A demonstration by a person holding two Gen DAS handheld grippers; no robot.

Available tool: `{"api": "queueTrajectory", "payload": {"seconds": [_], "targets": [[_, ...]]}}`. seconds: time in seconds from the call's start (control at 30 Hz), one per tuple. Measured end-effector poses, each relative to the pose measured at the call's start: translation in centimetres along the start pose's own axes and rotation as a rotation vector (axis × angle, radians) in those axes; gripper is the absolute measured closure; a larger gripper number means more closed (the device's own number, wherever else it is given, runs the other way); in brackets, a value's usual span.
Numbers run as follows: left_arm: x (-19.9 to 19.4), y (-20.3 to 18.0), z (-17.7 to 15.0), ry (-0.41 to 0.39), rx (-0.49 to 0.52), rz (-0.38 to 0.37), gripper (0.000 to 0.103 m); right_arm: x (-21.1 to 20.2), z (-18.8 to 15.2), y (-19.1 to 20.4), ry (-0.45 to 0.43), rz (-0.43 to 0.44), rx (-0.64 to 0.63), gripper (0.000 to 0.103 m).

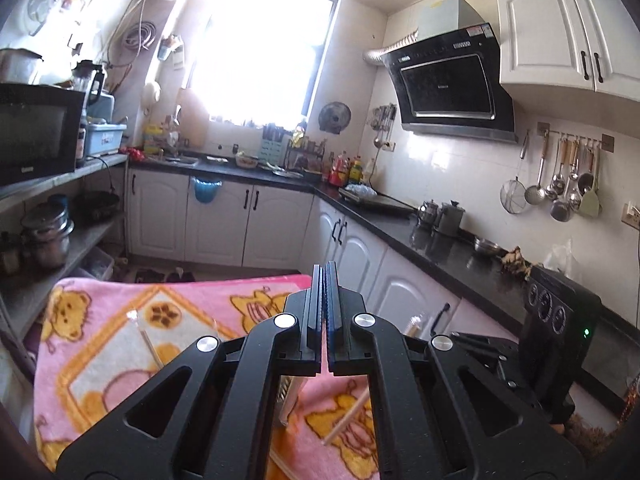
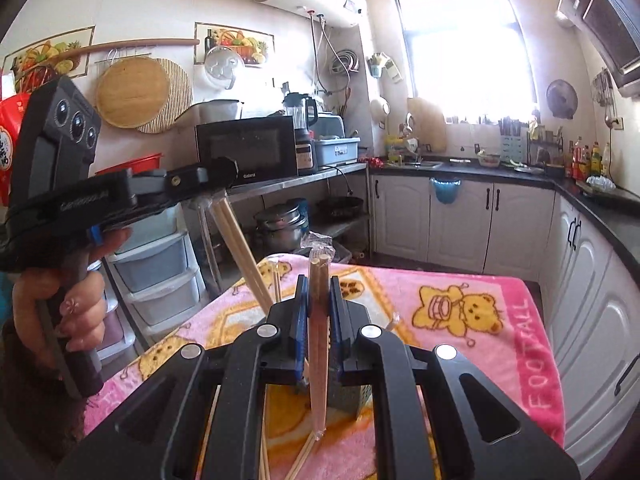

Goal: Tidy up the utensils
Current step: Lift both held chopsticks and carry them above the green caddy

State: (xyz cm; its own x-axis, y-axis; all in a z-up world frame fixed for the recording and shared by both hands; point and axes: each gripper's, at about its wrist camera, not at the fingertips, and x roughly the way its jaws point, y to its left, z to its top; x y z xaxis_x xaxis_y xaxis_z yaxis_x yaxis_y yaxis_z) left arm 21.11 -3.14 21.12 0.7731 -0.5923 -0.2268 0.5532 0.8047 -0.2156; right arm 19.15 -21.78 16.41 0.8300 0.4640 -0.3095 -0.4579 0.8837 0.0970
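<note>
In the right wrist view my right gripper (image 2: 319, 292) is shut on a wrapped pair of chopsticks (image 2: 319, 344) that stands nearly upright above the pink blanket (image 2: 460, 344). My left gripper (image 2: 218, 196), held in a hand at the left, grips another wrapped pair of chopsticks (image 2: 240, 252) that hangs down at a slant. In the left wrist view the left gripper (image 1: 325, 280) has its fingers pressed together, and the held pair is hidden below them. Loose chopsticks (image 1: 348, 416) lie on the blanket (image 1: 120, 344). A metal holder (image 2: 362, 404) sits under my right gripper.
A black counter (image 1: 420, 236) with pots runs along the right, white cabinets (image 2: 460, 220) below. Shelves with a microwave (image 2: 248, 148) and plastic drawers (image 2: 156, 268) stand at the left. More loose chopsticks (image 2: 276, 280) lie on the blanket's far side.
</note>
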Motion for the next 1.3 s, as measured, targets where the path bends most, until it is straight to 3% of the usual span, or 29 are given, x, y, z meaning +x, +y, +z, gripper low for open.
{"api": "queueTrajectory", "payload": {"seconds": [0.43, 0.83, 1.3], "targets": [[-0.1, 1.9, 3.5, -0.068, -0.001, 0.062, 0.103, 0.9, 3.9, 0.5, -0.064, 0.002, -0.048, 0.093], [0.2, 7.0, 4.4, -0.091, -0.06, 0.156, 0.103, 3.7, 7.5, 0.8, -0.128, 0.0, -0.074, 0.093], [2.2, 11.0, 1.9, -0.063, -0.13, 0.172, 0.103, 8.8, 5.7, -1.5, -0.092, -0.042, -0.017, 0.093]]}}
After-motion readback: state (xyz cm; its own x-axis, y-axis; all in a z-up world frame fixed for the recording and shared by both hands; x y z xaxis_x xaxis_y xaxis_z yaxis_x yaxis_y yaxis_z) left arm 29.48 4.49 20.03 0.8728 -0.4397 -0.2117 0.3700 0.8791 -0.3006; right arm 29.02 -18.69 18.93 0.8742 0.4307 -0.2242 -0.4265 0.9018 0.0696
